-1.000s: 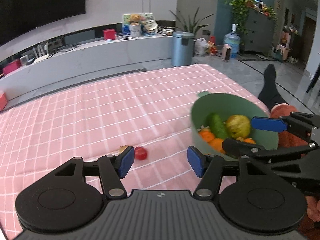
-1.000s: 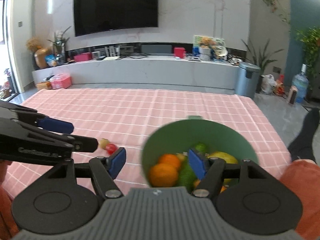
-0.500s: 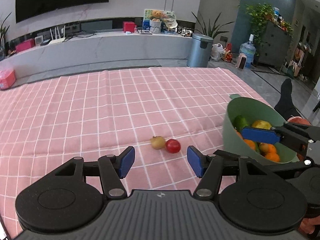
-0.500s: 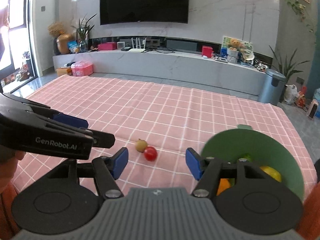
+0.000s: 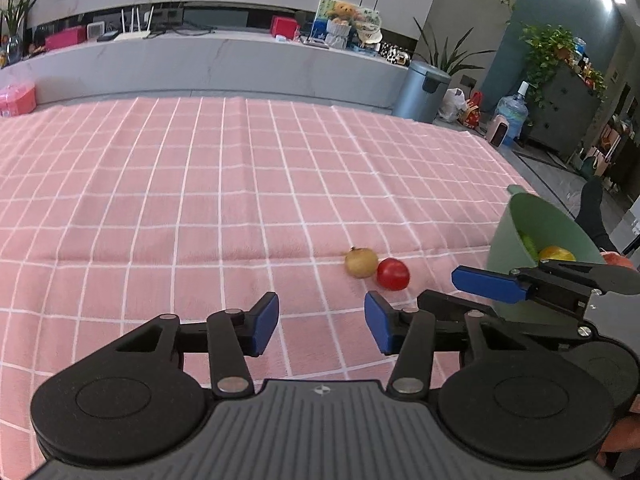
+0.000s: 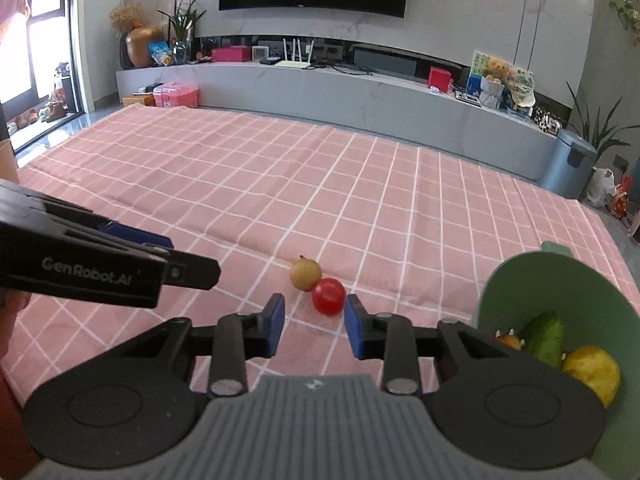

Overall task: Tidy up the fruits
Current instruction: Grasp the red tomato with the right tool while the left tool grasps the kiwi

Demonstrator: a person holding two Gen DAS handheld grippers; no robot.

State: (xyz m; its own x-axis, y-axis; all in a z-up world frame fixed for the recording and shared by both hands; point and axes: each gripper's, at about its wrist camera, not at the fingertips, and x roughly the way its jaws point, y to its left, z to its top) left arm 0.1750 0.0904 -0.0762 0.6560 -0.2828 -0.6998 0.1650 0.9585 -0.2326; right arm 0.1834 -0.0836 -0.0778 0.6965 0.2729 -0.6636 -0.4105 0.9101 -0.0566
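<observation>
Right gripper [image 6: 315,326] closing on nothing, short of the round red fruit [image 6: 328,297].
Your left gripper [image 5: 320,322] narrows empty too; that fruit touches the tan one [image 6: 305,275] on the pink checked cloth [image 6: 240,184] and could roll.

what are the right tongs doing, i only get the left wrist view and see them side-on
Observer: The right tongs are closing, lined up on the red fruit just past their tips; nothing is gripped.
Operator: anything orange in the bowl
Observer: Yes, an orange piece shows low in the green bowl, beside the bumpy green fruit.
</observation>
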